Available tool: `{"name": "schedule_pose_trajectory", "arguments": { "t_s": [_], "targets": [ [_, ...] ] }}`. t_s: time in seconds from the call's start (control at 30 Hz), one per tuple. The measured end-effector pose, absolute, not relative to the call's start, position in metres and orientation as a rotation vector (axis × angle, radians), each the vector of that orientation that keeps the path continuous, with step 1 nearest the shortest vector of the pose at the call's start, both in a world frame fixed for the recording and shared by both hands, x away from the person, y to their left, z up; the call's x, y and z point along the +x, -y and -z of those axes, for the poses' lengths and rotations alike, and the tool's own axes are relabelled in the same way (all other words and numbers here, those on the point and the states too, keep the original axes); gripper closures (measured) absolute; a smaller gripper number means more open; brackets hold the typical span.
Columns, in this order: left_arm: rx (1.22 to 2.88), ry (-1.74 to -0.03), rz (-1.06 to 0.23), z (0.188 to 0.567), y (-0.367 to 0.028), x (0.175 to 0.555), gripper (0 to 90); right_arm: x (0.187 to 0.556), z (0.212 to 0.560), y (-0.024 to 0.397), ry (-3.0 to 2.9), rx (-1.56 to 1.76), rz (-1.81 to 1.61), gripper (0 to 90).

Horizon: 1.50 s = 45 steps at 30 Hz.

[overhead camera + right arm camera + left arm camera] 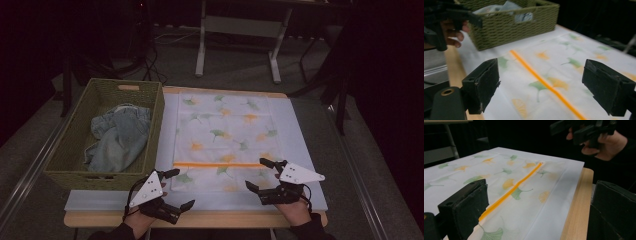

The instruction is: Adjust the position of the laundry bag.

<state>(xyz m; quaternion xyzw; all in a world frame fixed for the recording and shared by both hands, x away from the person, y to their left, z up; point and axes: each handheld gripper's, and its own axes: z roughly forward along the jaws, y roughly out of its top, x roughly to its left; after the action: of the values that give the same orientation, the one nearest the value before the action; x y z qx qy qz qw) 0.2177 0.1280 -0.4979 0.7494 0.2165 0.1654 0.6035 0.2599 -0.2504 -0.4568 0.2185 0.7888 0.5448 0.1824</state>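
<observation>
Off beyond my left gripper [176,189], up and to its left, stands the woven green basket [75,150] with a crumpled pale denim garment [117,137] lying inside it. My left gripper hovers at the near left corner of the leaf-printed pouch [227,130], its jaws spread wide and holding nothing; in the left gripper view the orange zipper [511,191] runs away between my two jaws across the white cloth, beside the wooden table edge [576,212]. The pouch lies flat on the table, between my two grippers and stretching away from them. My right gripper [260,174] sits over the near right corner of the pouch, jaws likewise parted and empty, the zipper's end just beside its far jaw.
</observation>
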Motion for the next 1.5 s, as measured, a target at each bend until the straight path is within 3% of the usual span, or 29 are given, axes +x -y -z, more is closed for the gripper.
{"name": "schedule_pose_trajectory", "arguments": {
  "t_s": [0.63, 0.97, 1.23, 1.47, 1.5],
  "targets": [
    [1.742, -0.488, -0.361, 0.499, -0.126, 0.217, 0.5, 0.28, 0.503, 0.222, -2.374, 0.661, -1.445, 14.7],
    [1.747, -0.485, -0.346, 0.499, -0.126, 0.217, 0.5, 0.288, 0.528, 0.215, -2.549, 0.64, -1.325, 27.3],
    [1.751, -0.479, -0.344, 0.499, -0.126, 0.217, 0.5, 0.289, 0.538, 0.209, -2.603, 0.602, -1.166, 30.5],
    [1.75, -0.481, -0.347, 0.499, -0.126, 0.217, 0.5, 0.29, 0.541, 0.205, -2.613, 0.562, -1.098, 43.0],
    [1.752, -0.481, -0.347, 0.499, -0.126, 0.217, 0.5, 0.292, 0.541, 0.204, -2.601, 0.568, -1.098, 51.1]
  ]
}}
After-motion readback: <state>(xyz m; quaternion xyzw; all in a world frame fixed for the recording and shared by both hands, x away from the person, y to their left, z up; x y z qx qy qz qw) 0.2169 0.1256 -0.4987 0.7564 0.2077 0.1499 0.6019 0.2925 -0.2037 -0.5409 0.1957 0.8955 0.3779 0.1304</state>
